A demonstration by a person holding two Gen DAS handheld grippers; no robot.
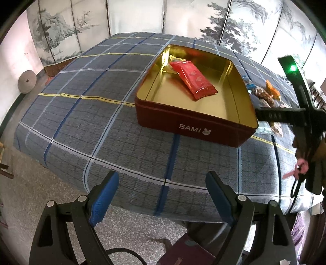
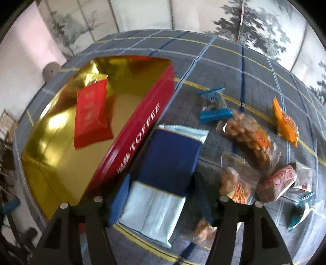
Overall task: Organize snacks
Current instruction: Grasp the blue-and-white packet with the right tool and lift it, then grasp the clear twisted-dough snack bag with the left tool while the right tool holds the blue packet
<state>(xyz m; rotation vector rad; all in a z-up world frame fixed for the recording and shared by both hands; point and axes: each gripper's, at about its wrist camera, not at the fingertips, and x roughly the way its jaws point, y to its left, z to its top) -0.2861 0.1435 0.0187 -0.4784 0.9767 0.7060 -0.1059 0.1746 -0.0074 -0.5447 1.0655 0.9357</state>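
A red tin point(image 1: 191, 126) with a gold inside stands on the checked tablecloth; it also shows in the right wrist view point(image 2: 142, 120). A red snack packet point(image 1: 193, 79) lies in it over a yellowish packet point(image 1: 173, 59). My left gripper point(image 1: 163, 195) is open and empty, at the table's near edge, short of the tin. My right gripper point(image 2: 161, 195) is open, its fingers on either side of a blue and pale-blue packet point(image 2: 165, 163) that lies beside the tin's right wall. I cannot tell whether the pads touch it.
Several loose snacks lie right of the tin: a small blue-ended packet point(image 2: 214, 104), clear bags of nuts point(image 2: 248, 134), an orange packet point(image 2: 285, 124), a pink-red packet point(image 2: 277, 181). A painted folding screen point(image 1: 132, 16) stands behind the table. The floor point(image 1: 40, 195) shows below the table's near edge.
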